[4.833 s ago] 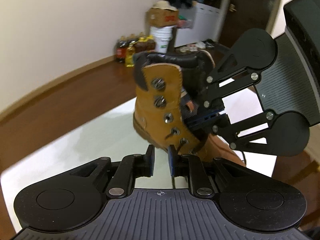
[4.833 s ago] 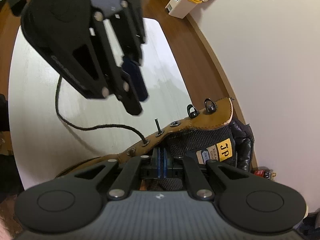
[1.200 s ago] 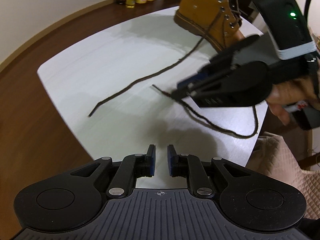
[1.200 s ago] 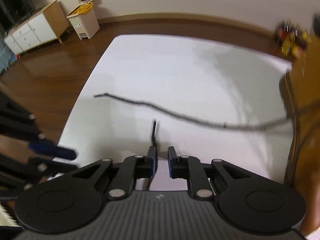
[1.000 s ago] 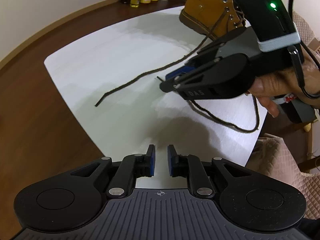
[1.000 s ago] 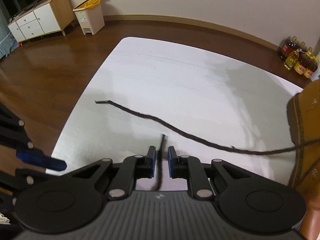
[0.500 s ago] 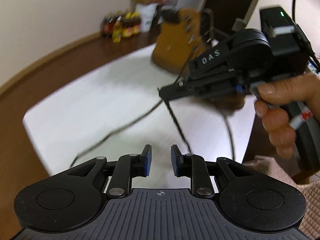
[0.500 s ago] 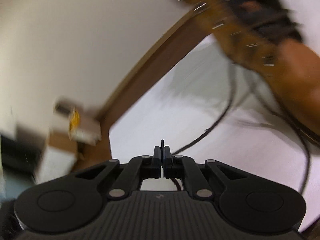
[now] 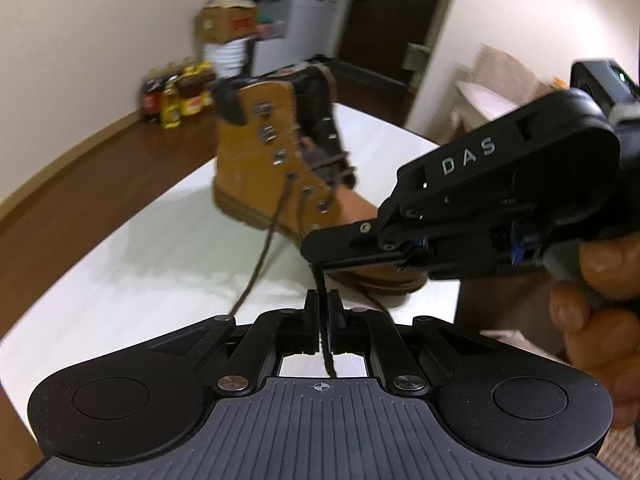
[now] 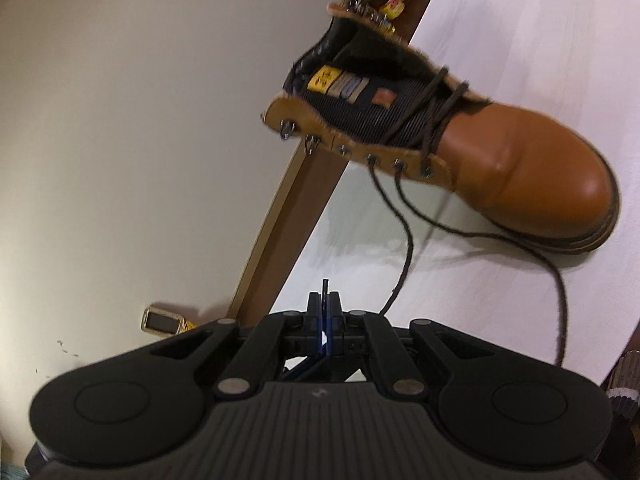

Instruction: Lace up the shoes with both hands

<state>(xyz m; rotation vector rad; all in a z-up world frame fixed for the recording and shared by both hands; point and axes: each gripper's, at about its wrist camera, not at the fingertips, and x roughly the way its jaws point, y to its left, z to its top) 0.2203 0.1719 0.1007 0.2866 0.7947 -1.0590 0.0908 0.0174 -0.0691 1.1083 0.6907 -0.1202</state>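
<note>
A tan lace-up boot (image 9: 276,184) stands on the white table (image 9: 160,272), with its toe (image 10: 520,160) large in the right wrist view. Dark brown lace runs through its lower eyelets. My right gripper (image 9: 314,258) reaches in from the right, shut on the lace's stiff tip (image 10: 325,286), which pokes up between its pads (image 10: 325,304). Just below it, my left gripper (image 9: 322,312) has its jaws closing, the pads pressed on the same lace strand (image 9: 320,280). A second strand (image 9: 260,256) hangs loose from an eyelet down to the table.
A hand (image 9: 600,288) holds the right gripper's handle. Bottles (image 9: 176,92) and a cardboard box (image 9: 224,24) stand on the wooden floor behind the boot. The table's left edge (image 10: 304,216) drops to the floor, where a small bin (image 10: 160,322) stands.
Both grippers have lifted and come closer to the boot. The left gripper, open before, has shut on the lace right under the right gripper. The right gripper has rolled, still holding the lace tip.
</note>
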